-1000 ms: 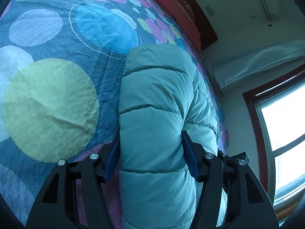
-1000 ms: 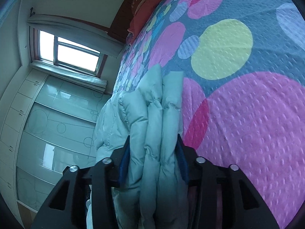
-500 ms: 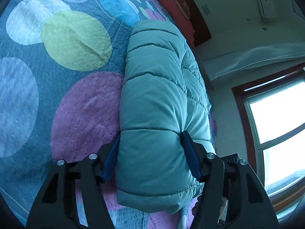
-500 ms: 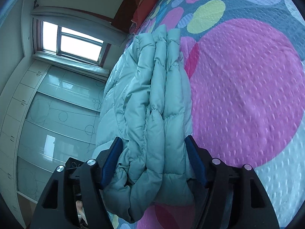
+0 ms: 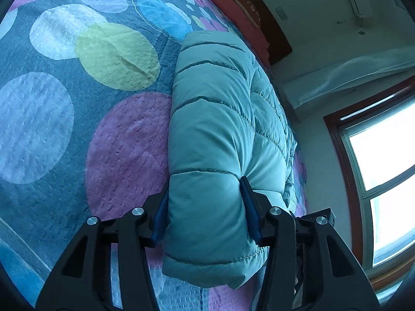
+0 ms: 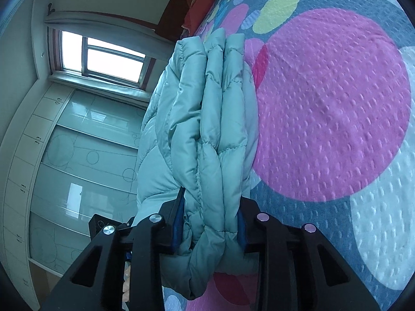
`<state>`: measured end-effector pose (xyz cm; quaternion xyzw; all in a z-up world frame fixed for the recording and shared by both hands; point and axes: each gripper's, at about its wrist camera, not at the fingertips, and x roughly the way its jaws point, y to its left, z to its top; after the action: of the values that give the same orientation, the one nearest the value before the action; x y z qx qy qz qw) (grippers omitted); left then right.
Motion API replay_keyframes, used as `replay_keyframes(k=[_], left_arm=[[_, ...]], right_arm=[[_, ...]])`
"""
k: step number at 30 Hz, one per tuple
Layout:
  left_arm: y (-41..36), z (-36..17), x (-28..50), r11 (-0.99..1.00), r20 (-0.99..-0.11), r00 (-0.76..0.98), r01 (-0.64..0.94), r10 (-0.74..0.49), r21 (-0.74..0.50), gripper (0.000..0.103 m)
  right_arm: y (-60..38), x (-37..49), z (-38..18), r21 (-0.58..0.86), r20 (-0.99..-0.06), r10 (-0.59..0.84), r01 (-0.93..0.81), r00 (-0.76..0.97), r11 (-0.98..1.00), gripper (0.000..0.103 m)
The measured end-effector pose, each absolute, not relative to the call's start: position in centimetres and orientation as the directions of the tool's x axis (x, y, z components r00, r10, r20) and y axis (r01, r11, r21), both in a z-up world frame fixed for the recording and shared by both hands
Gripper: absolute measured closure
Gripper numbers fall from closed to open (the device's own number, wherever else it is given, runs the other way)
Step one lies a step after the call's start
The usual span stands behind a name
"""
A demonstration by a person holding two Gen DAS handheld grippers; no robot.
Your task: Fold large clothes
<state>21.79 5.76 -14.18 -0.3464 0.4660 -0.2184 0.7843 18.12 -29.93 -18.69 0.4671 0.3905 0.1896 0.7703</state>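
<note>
A pale teal quilted puffer jacket [image 5: 212,129] lies folded into a long thick bundle on the bed. My left gripper [image 5: 205,207] is shut on the near end of the bundle, blue pads pressing both sides. In the right wrist view the jacket [image 6: 210,119] shows as several stacked puffy layers, and my right gripper [image 6: 210,220] is shut on its near end. The fingertips of both grippers are partly hidden by the fabric.
The bedspread [image 5: 77,98] is dark blue-grey with big coloured circles; it also shows in the right wrist view [image 6: 332,103]. Red pillows [image 5: 233,7] and a dark headboard lie at the far end. A window [image 5: 384,171] and glass wardrobe doors [image 6: 85,171] flank the bed.
Both grippers have pulled back toward the bed's near edge with the jacket, so more of the bundle shows. The right gripper's jaws closed in tighter on the layers after being wider half a second ago.
</note>
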Motion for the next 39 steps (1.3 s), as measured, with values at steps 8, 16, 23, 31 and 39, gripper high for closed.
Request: replay_keyframes(k=[8,16,23,31,39], left_arm=[[6.0,-12.6,19.9,0.704,-0.607,0.506,0.001,-0.613,-0.71,0.04],[6.7,-11.5,17.1,0.723,-0.608,0.55,-0.01,-0.573,-0.691,0.037],[5.9,-12.0,17.2,0.792,-0.668,0.544,-0.01,-0.508,-0.61,0.036],[5.4,-11.4,17.0,0.831,-0.694,0.56,-0.018,-0.452,-0.556,0.034],[4.8,-9.8,15.2,0.908,-0.733,0.606,-0.04,-0.31,-0.417,0.029]], right_arm=[[-31.2,16.5,-18.1,0.86,-0.437,0.63,0.092,0.641,0.502,0.059],[-31.3,13.7,-16.2,0.866,-0.411,0.618,0.074,0.67,0.495,0.053],[-30.0,13.5,-16.8,0.843,-0.464,0.603,0.115,0.649,0.525,0.051],[-30.0,13.0,-17.1,0.816,-0.505,0.564,0.149,0.654,0.559,0.051],[-29.9,11.1,-15.4,0.744,-0.575,0.477,0.182,0.665,0.643,0.051]])
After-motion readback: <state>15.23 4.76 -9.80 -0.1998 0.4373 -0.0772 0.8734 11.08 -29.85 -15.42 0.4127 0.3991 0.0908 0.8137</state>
